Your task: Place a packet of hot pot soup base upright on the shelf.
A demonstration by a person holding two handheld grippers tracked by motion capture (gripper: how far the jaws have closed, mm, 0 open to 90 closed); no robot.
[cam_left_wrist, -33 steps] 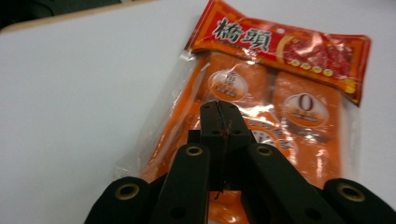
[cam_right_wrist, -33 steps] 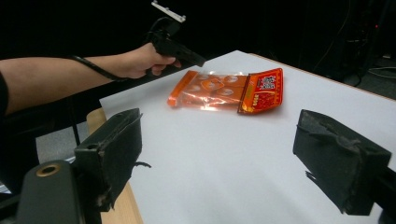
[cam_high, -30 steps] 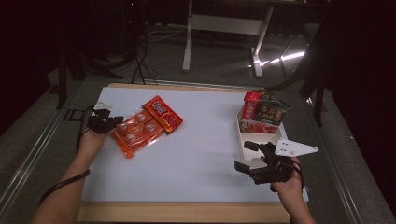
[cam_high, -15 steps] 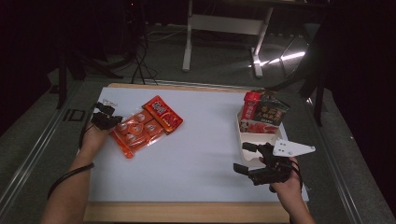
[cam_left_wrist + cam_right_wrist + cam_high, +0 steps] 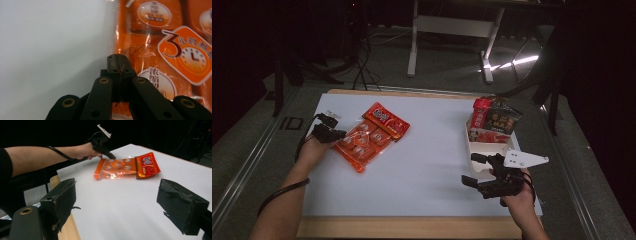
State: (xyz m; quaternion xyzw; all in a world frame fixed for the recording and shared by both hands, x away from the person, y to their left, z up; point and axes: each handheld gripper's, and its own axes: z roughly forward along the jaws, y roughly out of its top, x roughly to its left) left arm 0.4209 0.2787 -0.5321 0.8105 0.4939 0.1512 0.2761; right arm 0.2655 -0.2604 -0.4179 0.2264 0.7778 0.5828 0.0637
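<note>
A clear orange packet [image 5: 361,143] of small sachets lies on the white table top at the left, and a red packet [image 5: 387,121] overlaps its far end. My left gripper [image 5: 332,133] is shut, its tips at the packet's left edge. In the left gripper view the closed jaws [image 5: 117,58] sit over the orange packet's [image 5: 160,50] clear seam; I cannot tell whether any film is pinched. My right gripper [image 5: 471,169] hovers open at the front right with nothing between its fingers. The right gripper view has it [image 5: 117,202] facing the orange packet [image 5: 115,168] and the left gripper [image 5: 112,157].
A white tray [image 5: 470,142] at the right edge holds a red snack bag [image 5: 482,112], a dark snack bag [image 5: 503,120] and a flat red pack. The white table top [image 5: 432,145] has a wooden front rim. A stand's legs and cables are on the floor behind.
The left hand has shifted slightly at the orange packet's edge. The packets and the right hand are where they were.
</note>
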